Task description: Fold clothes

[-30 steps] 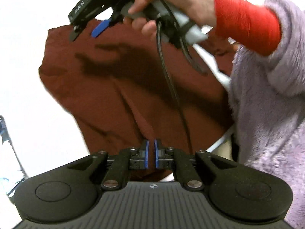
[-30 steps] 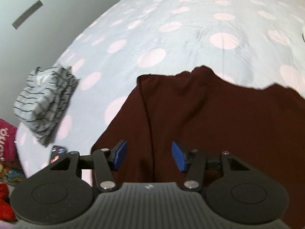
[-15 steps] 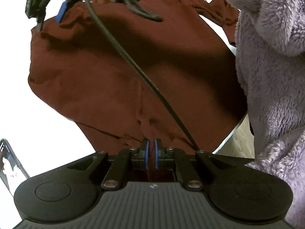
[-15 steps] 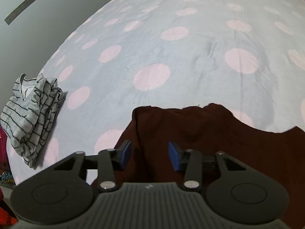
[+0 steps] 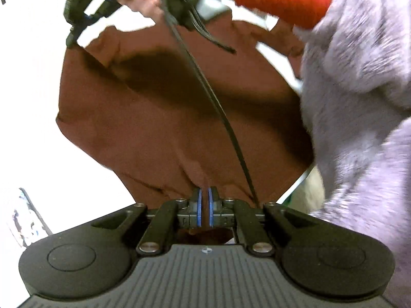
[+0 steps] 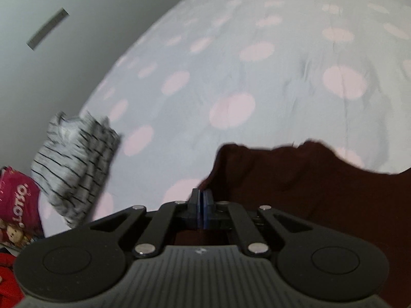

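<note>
My left claw (image 5: 204, 206) pinches the maroon garment's (image 5: 167, 118) near edge; my right claw (image 6: 201, 206) has just snapped closed on its corner. It lies across the pink-dotted bedsheet (image 6: 257, 77); beyond, a striped folded top (image 6: 74, 164), then the grey wall (image 6: 77, 38).

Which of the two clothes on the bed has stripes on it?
The small crumpled grey top by the bed's edge has thin black stripes. The big dark maroon garment is plain and lies right under the claw.
</note>
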